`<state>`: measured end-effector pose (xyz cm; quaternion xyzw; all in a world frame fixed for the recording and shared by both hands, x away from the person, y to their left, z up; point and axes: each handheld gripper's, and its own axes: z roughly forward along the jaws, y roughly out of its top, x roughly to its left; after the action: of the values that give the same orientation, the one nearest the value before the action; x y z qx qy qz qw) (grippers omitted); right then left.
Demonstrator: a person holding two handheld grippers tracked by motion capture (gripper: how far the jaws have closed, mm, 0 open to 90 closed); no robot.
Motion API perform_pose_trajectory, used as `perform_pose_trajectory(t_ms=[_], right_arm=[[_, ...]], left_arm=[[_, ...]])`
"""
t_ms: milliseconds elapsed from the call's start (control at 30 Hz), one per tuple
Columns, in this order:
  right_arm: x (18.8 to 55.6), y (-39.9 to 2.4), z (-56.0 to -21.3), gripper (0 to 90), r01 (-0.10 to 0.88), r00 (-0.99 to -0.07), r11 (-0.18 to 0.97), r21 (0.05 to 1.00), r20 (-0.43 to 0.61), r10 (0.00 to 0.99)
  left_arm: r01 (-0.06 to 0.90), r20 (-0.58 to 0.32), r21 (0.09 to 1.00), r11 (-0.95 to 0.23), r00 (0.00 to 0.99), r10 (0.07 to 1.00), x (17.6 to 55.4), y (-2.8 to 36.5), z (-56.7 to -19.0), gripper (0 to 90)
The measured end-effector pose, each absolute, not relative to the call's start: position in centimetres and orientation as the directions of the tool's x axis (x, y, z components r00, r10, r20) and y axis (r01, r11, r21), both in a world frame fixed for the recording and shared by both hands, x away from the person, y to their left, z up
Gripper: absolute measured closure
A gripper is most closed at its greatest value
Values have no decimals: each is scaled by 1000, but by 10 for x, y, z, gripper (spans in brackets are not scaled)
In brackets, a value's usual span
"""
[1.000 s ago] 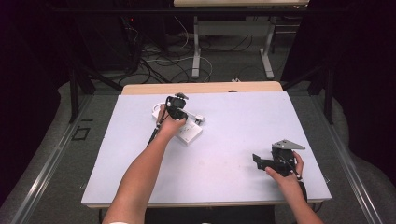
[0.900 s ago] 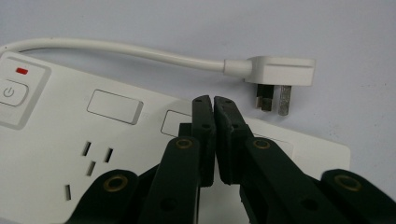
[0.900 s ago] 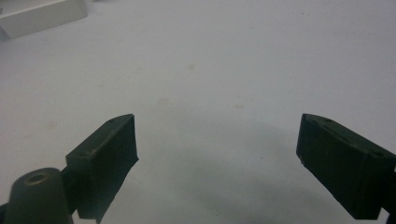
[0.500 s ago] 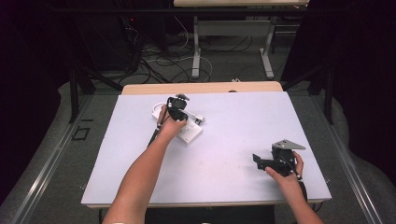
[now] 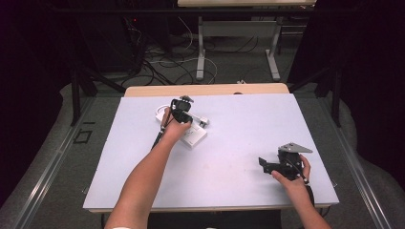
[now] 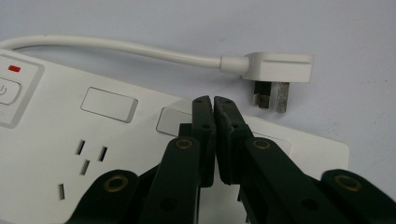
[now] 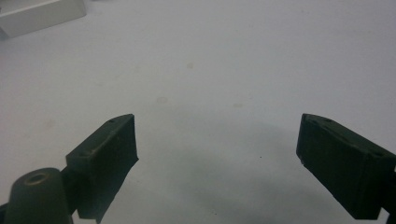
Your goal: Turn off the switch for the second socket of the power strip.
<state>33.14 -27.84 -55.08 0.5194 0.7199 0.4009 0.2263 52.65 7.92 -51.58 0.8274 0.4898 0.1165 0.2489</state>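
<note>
A white power strip (image 6: 56, 126) (image 5: 195, 137) with sockets, rocker switches and a red light lies on the table's left half. Its white cord (image 6: 126, 46) curls round to a plug (image 6: 275, 70) (image 5: 204, 121) that lies loose on the table beside it. My left gripper (image 6: 214, 100) (image 5: 182, 113) points down at the strip, shut, its tips right by a switch (image 6: 173, 120); I cannot tell whether they touch it. Nothing is between the jaws. Near the front right, my right gripper (image 7: 217, 140) (image 5: 265, 165) hangs open over bare table.
The pale table top (image 5: 248, 124) has free room in its middle and right. A corner of the strip (image 7: 42, 14) lies far off in the right gripper view. Table legs and cables (image 5: 157, 67) are on the floor behind the far edge.
</note>
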Motion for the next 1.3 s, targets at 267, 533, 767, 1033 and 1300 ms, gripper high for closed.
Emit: perform_pose_trajectory(t_ms=[267, 533, 767, 1033, 1300], right_arm=[[331, -277, -551, 119, 565, -364, 145, 812, 87, 927], [331, -278, -550, 118, 565, -359, 139, 813, 90, 929], [331, -277, -551, 118, 561, -354, 136, 816, 88, 931], [331, -278, -551, 118, 566, -360, 137, 813, 95, 928], [331, -277, -551, 118, 568, -359, 136, 812, 96, 928]], left_arm=[[747, -53, 542, -384, 487, 872, 526, 82, -512, 828], [742, -52, 556, -376, 482, 874, 525, 83, -510, 769], [738, -63, 573, -358, 474, 878, 525, 84, -507, 694], [727, -69, 593, -345, 473, 878, 525, 88, -503, 620], [707, -59, 622, -336, 470, 880, 524, 90, -499, 517]])
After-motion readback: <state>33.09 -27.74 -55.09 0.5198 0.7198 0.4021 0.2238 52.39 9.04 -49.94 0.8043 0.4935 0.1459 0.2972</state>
